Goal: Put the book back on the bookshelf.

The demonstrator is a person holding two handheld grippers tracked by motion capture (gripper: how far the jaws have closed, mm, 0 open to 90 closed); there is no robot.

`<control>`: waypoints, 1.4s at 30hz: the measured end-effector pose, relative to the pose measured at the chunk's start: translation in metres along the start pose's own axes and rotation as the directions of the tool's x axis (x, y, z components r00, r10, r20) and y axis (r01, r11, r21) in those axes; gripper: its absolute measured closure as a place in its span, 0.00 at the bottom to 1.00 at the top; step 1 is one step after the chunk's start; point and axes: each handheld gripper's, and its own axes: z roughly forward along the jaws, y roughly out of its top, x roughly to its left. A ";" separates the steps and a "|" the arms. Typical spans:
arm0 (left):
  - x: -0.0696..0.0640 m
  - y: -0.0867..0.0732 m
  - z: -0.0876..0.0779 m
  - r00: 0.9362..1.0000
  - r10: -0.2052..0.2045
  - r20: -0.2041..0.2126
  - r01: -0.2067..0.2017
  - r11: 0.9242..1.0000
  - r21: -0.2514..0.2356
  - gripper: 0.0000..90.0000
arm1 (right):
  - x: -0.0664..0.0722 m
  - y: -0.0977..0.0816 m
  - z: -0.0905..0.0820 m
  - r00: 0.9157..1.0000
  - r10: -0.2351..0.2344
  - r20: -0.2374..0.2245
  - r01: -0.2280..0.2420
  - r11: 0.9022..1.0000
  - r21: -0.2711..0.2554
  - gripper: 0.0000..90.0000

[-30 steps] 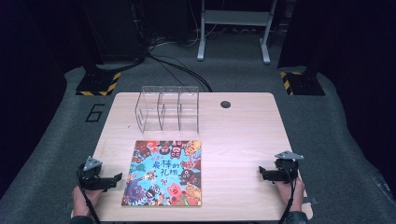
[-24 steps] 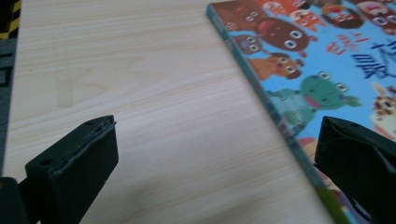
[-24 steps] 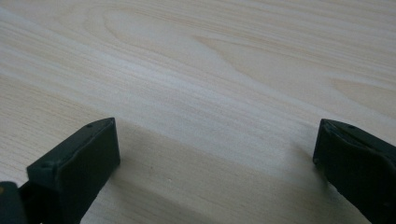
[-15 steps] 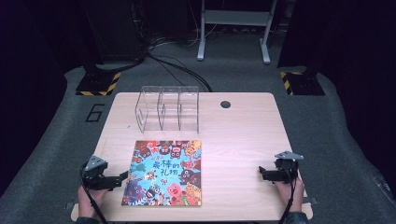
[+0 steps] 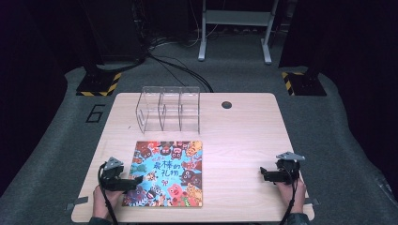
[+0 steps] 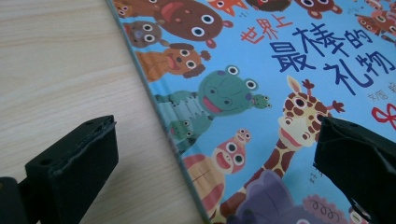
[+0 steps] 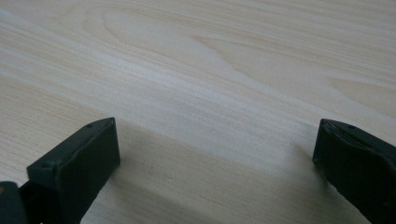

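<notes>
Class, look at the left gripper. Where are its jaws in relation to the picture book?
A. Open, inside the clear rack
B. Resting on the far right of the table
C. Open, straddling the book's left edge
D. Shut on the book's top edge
C. In the left gripper view the left gripper has its jaws wide apart, one over the table and one over the book, with the book's edge running between them.

Black left tongs (image 5: 136, 179) hover at a bright blue book (image 5: 166, 173) crowded with cartoon animals: green frog, spotted giraffe, brown bears. Pale woodgrain counter (image 5: 244, 140) runs under the black right tongs (image 5: 264, 174); ahead of both tongs, a clear rack (image 5: 169, 108).
</notes>
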 end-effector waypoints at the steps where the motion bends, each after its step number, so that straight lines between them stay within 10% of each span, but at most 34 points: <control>1: 0.000 0.000 0.000 1.000 0.000 0.000 0.000 1.000 0.000 0.00 | 0.000 0.000 0.000 1.000 0.000 0.000 0.000 1.000 0.000 0.00; 15: -0.014 0.006 0.015 0.999 0.045 -0.010 -0.045 0.999 0.028 0.01 | 0.000 0.000 0.000 1.000 -0.001 0.001 0.001 1.000 0.002 0.00; 42: -0.039 0.010 0.026 0.999 0.011 -0.044 -0.011 1.000 -0.007 0.05 | 0.000 0.000 0.000 1.000 0.000 0.002 0.000 1.000 0.002 0.00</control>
